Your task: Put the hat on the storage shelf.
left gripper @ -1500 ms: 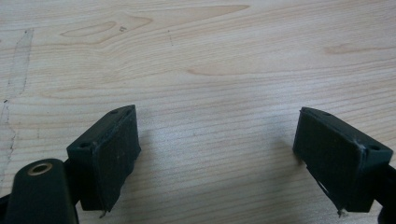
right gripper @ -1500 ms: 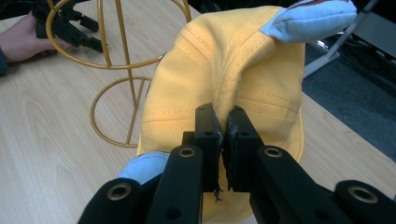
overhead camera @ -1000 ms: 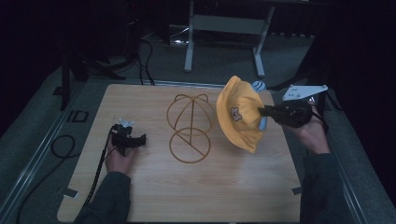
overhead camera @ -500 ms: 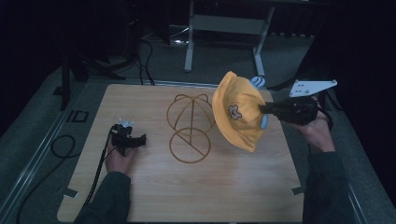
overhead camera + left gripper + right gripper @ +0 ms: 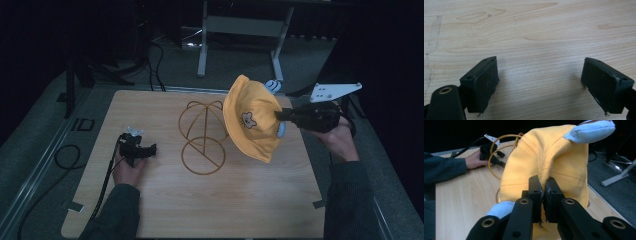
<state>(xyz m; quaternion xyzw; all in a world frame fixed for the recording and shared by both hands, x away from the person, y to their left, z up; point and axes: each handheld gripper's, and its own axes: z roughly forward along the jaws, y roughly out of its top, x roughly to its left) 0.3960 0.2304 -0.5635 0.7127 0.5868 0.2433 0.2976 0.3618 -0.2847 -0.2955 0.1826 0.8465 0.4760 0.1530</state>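
Note:
A yellow hat (image 5: 252,120) with pale blue ears and a small bear badge hangs in the air over the table's right part, beside a gold wire hat stand (image 5: 202,136). My right gripper (image 5: 280,116) is shut on a fold of the hat (image 5: 554,165), its jaws (image 5: 543,192) pinching the fabric near the crown. The stand's dome pokes out behind the hat (image 5: 499,147) in the right gripper view. My left gripper (image 5: 149,149) rests on the wooden table (image 5: 165,210) at the left; its jaws (image 5: 540,82) stand open with bare wood between them.
A cable (image 5: 107,175) trails from the left gripper toward the table's near left edge. Beyond the far edge stand a grey metal frame (image 5: 240,30) and floor cables (image 5: 160,55). A second pale blue ear (image 5: 501,208) hangs low by my right jaws.
The right gripper has carried the hat slightly left and up, nearer the wire stand, and the hat has tilted. The left gripper has stayed put.

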